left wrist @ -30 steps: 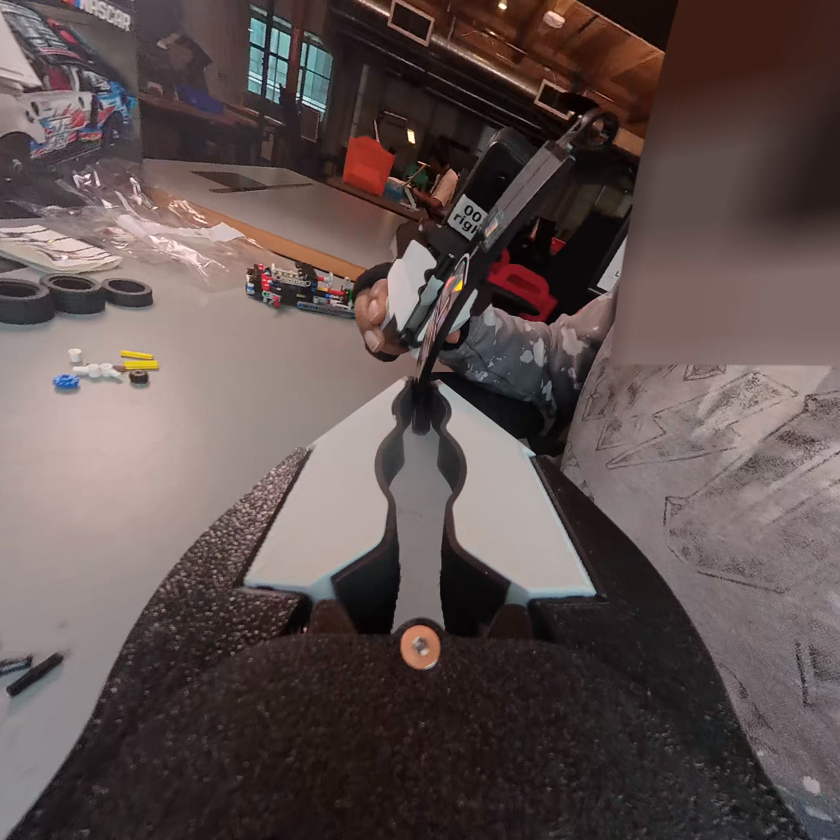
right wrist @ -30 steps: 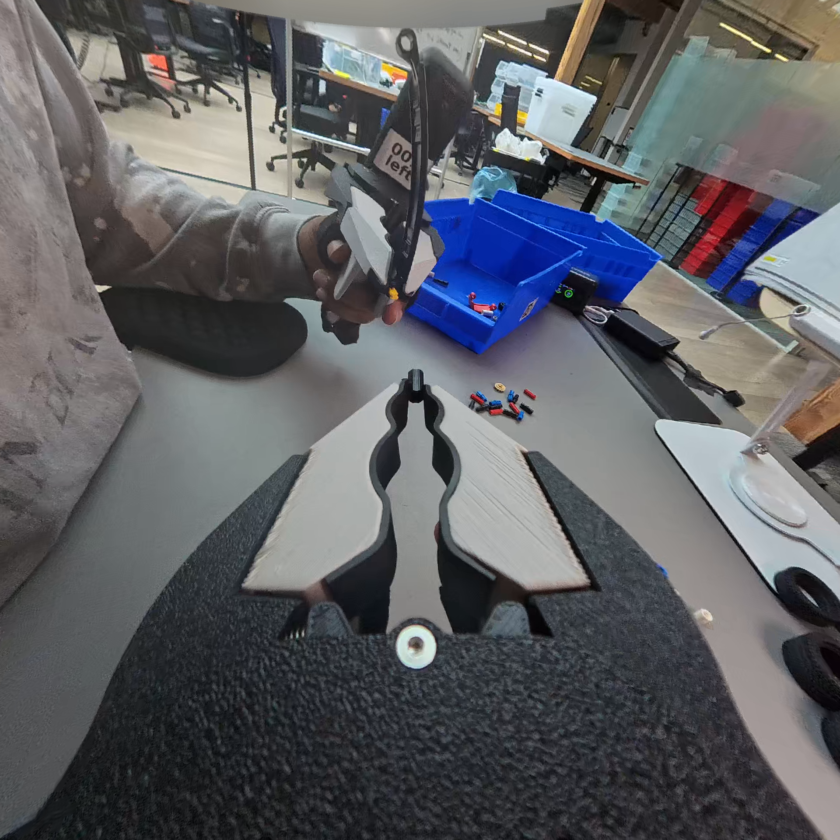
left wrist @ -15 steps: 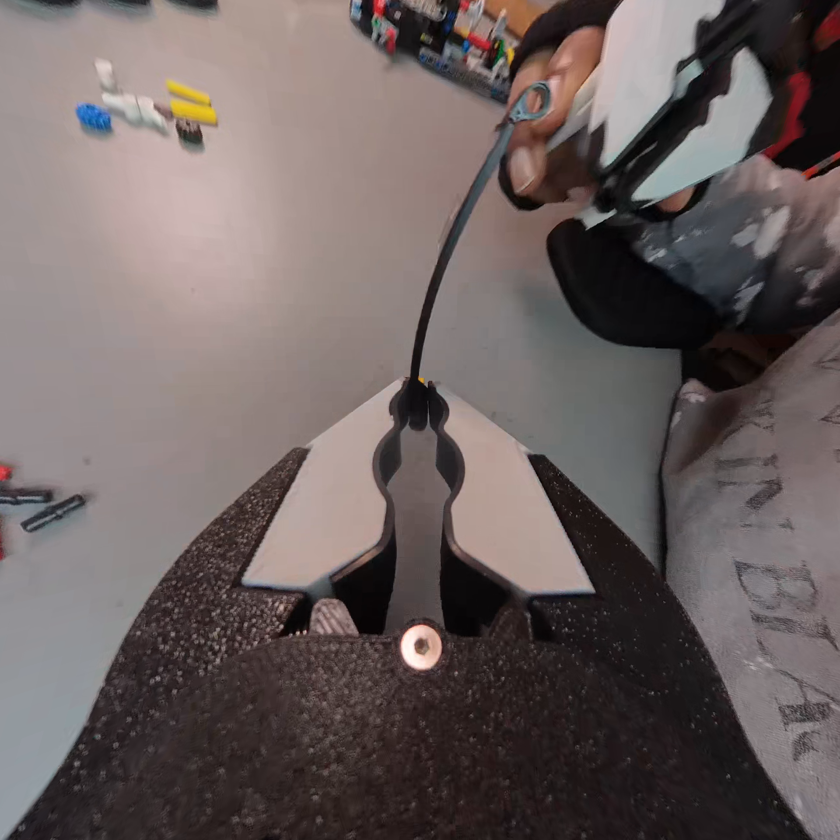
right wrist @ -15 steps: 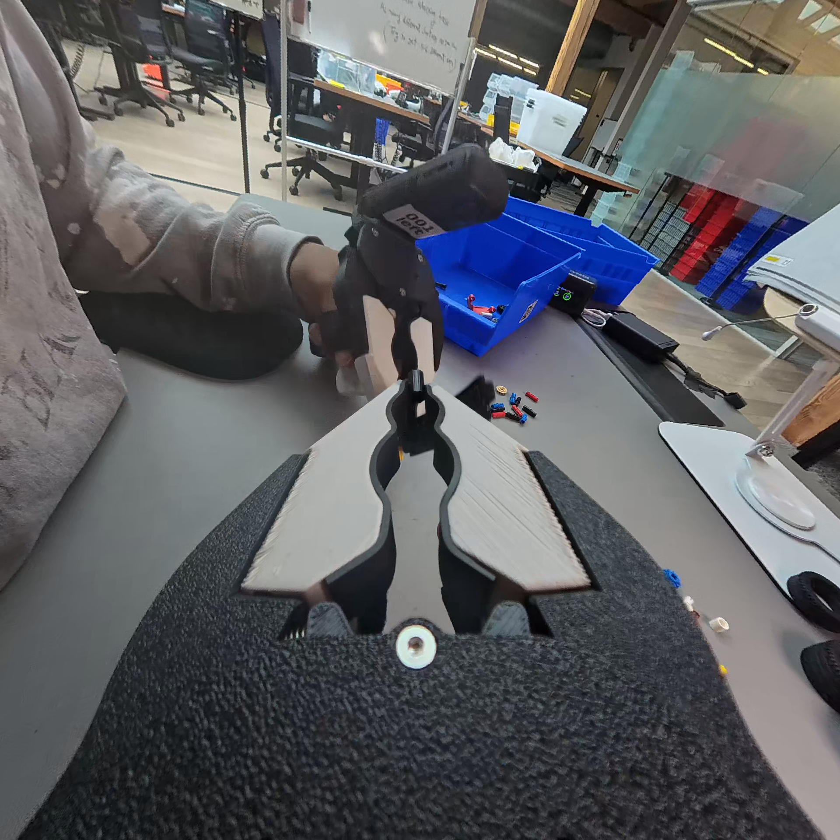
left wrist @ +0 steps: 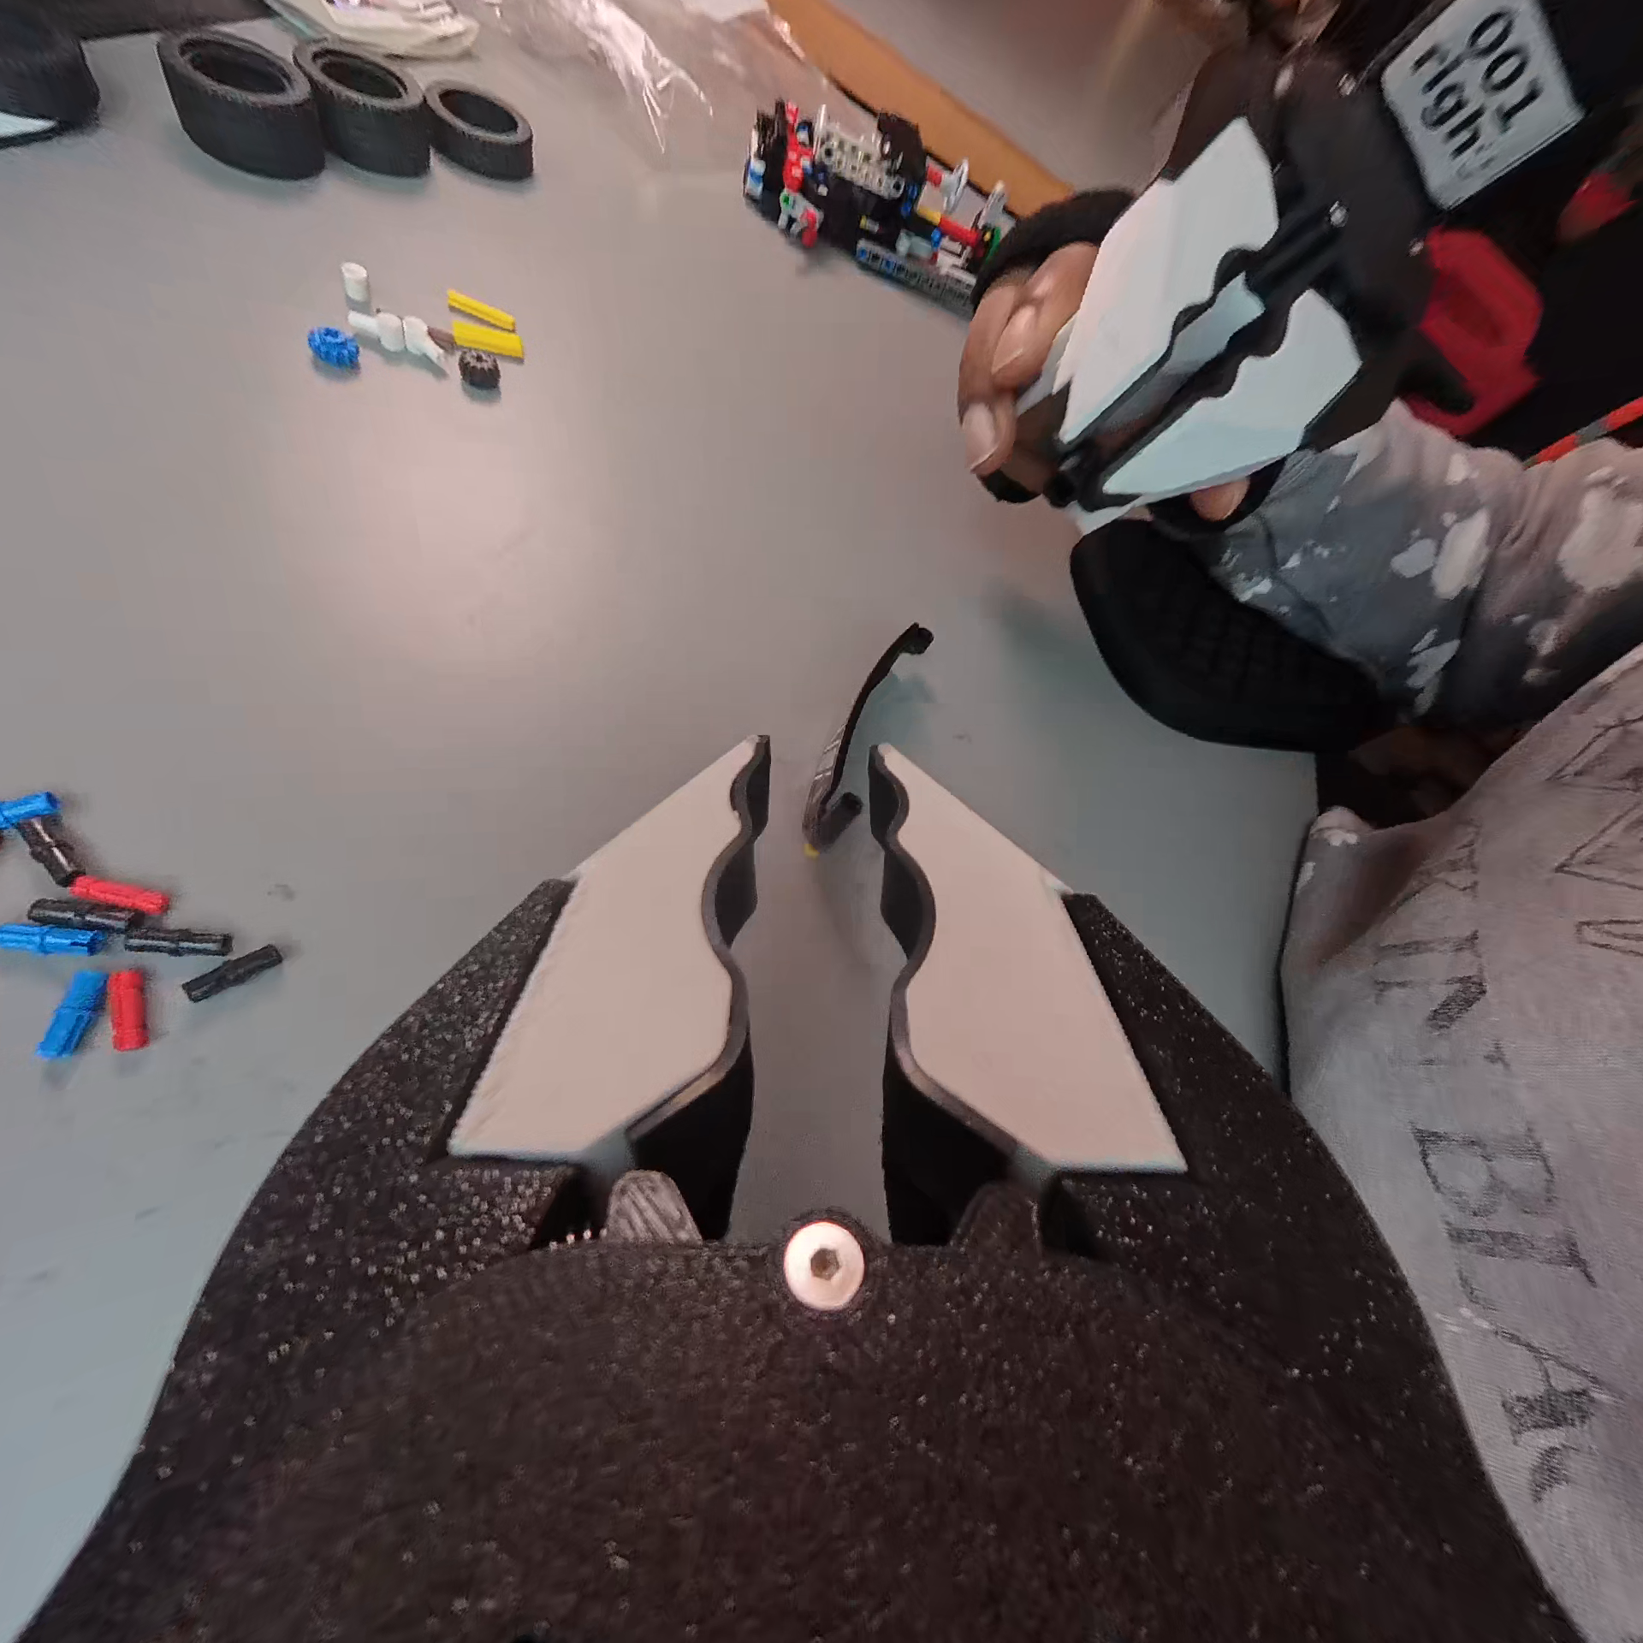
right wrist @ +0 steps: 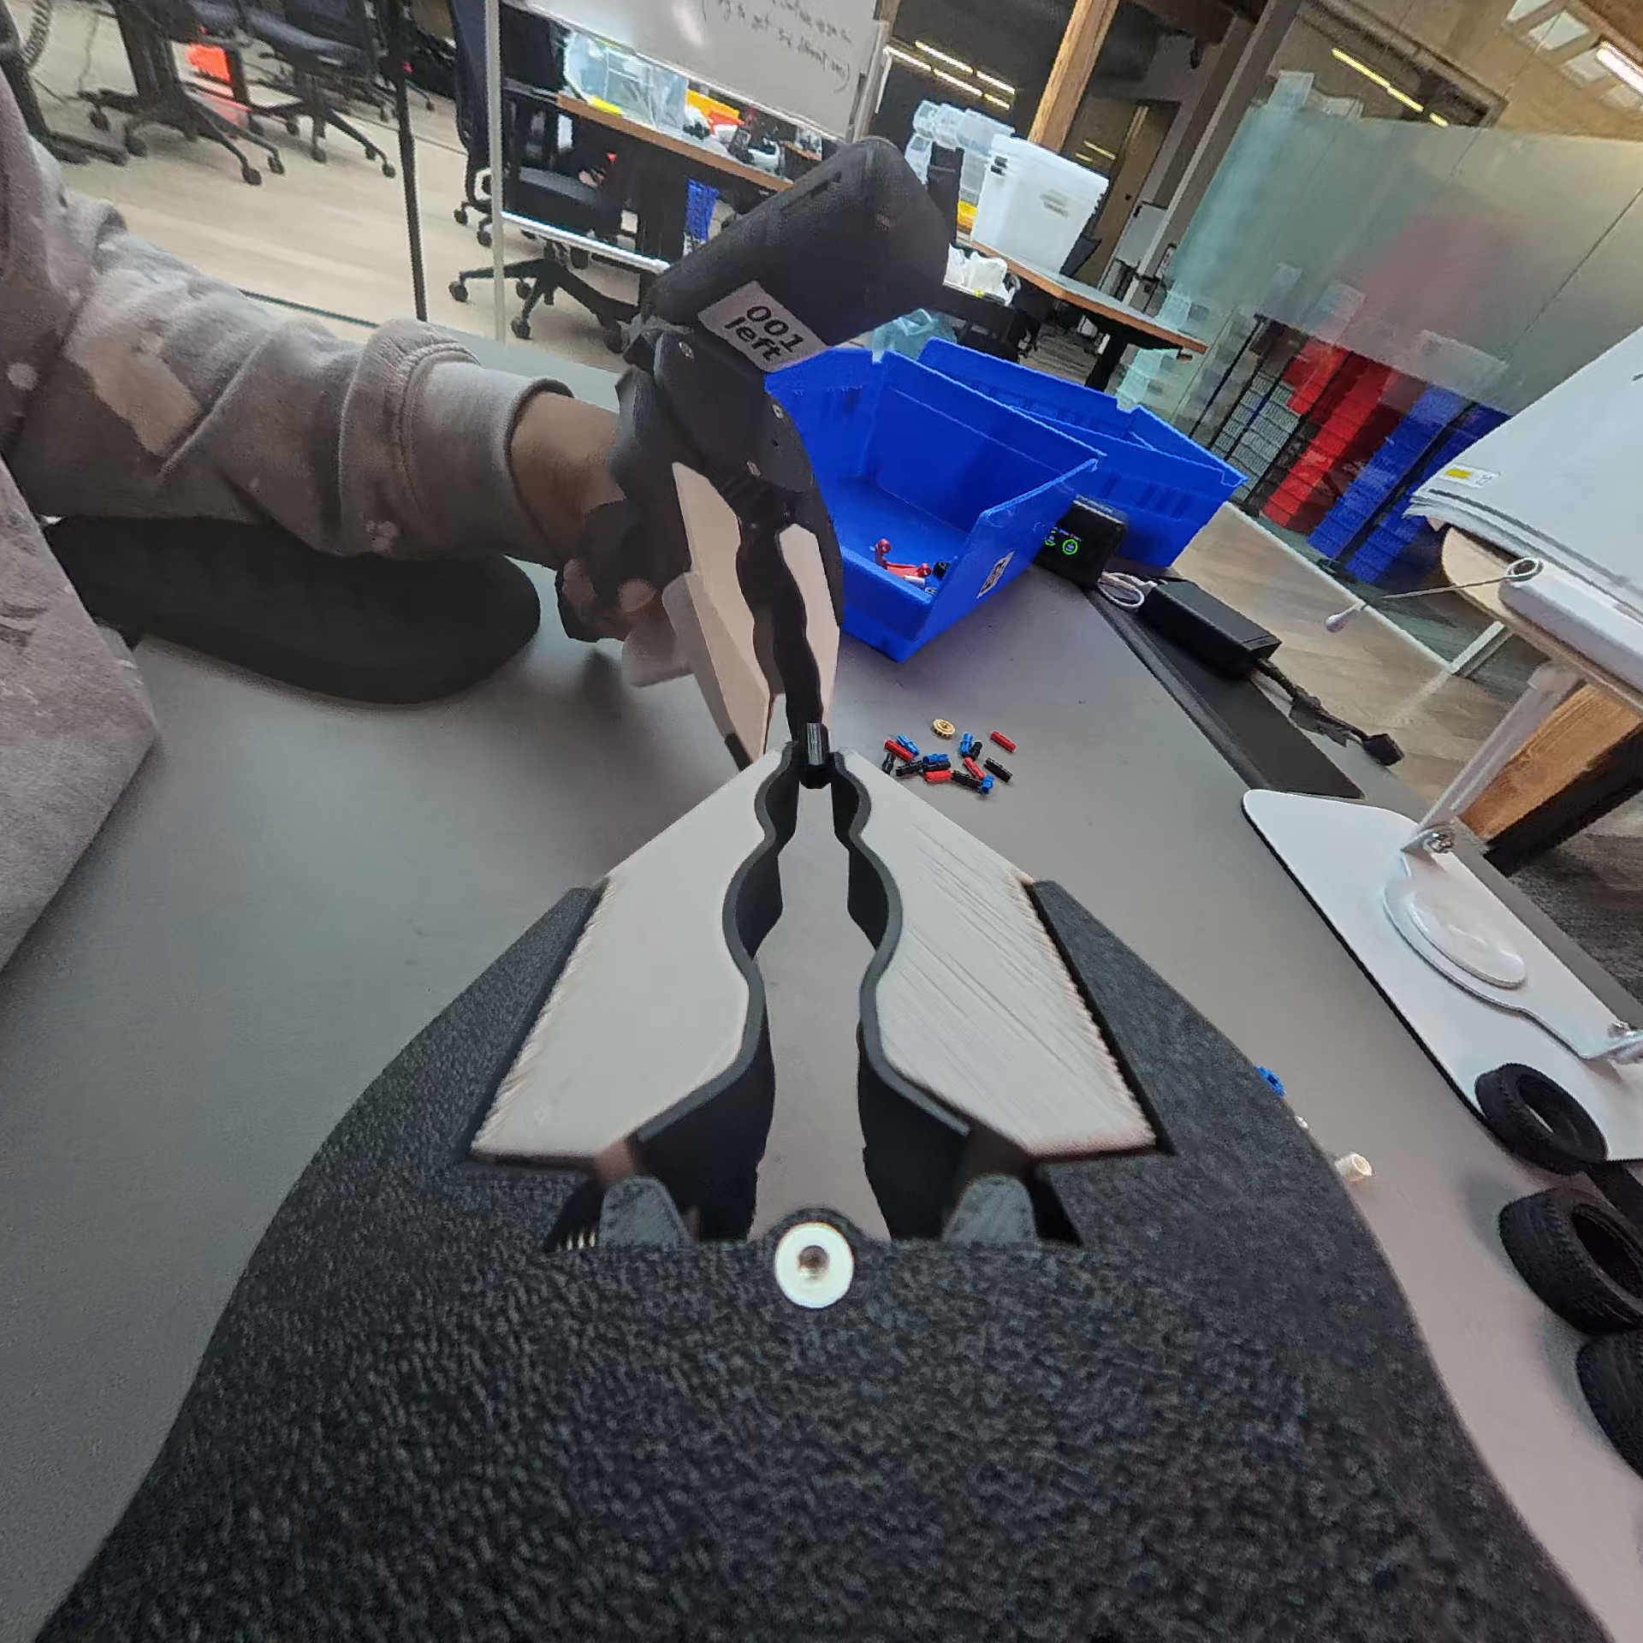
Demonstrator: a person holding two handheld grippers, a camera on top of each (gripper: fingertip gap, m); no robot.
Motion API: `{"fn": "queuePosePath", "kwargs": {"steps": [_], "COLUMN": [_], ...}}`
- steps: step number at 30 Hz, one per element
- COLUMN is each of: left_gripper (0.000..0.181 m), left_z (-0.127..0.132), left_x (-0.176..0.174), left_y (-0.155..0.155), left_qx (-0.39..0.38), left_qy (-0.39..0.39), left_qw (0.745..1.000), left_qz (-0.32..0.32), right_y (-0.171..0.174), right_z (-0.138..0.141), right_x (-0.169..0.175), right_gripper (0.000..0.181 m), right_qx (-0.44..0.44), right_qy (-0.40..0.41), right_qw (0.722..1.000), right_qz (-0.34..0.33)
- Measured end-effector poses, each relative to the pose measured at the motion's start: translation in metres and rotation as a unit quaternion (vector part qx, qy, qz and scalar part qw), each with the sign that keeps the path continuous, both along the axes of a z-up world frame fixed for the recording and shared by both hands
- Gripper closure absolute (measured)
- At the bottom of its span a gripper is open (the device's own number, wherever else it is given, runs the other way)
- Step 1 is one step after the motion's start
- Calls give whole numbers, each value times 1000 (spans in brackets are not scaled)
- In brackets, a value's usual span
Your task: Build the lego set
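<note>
Progress looks early to middling, as we judge it: a partly built chassis (left wrist: 876, 213) sits on the grey table (left wrist: 498, 569) at about one o'clock in our left wrist view, well apart from both tools, with three loose tyres (left wrist: 356, 107) at eleven o'clock and no wheels fitted that we can see. Small pins (left wrist: 107, 933) lie scattered at nine o'clock, and a cluster of yellow, white and blue bits (left wrist: 418, 333) at eleven. Our left gripper (left wrist: 818, 756) has its jaws parted, gripping nothing; a thin curved black piece (left wrist: 849, 738) lies between and just beyond the tips. Our right gripper (right wrist: 811, 766) is pinched closed on a short black pin (right wrist: 813, 747), held near the left tool. Much assembly seems left: tyres, loose pins, and parts in the blue bin (right wrist: 933, 498).
</note>
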State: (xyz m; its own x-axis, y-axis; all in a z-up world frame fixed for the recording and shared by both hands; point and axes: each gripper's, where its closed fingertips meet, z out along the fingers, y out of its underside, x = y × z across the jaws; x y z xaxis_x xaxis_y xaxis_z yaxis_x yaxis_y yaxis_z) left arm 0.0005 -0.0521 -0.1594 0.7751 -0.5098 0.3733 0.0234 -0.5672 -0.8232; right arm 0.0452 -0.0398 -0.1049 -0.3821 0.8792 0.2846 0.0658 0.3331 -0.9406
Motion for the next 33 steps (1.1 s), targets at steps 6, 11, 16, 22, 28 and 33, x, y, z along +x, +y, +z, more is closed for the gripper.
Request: {"fn": "queuePosePath", "kwargs": {"steps": [6, 11, 16, 22, 28, 33], "left_gripper": [162, 164, 176, 177, 177, 176], "left_z": [39, 48, 53, 70, 93, 54], "left_x": [18, 40, 42, 43, -48, -208], "left_y": [-8, -12, -16, -23, -4, -16], "left_qx": [24, 17, 27, 30, 124, 74], "left_qy": [-163, -213, -216, -284, -162, 213], "left_qw": [985, 973, 972, 950, 977, 895], "left_qz": [-44, -81, -92, -123, 57, 384], "right_y": [-11, -24, -30, -38, -4, 4], "right_z": [-11, -8, -1, 16, 10, -57], "right_x": [-6, -10, -8, -5, 2, -2], "right_gripper": [177, 177, 177, 178, 181, 158], "right_qx": [43, 89, 103, 48, 15, 88], "right_qy": [2, 36, 56, 63, 15, -138], "right_qw": [999, 995, 993, 997, 1000, 986], "right_qz": [2, 2, 7, 27, -10, -11]}}
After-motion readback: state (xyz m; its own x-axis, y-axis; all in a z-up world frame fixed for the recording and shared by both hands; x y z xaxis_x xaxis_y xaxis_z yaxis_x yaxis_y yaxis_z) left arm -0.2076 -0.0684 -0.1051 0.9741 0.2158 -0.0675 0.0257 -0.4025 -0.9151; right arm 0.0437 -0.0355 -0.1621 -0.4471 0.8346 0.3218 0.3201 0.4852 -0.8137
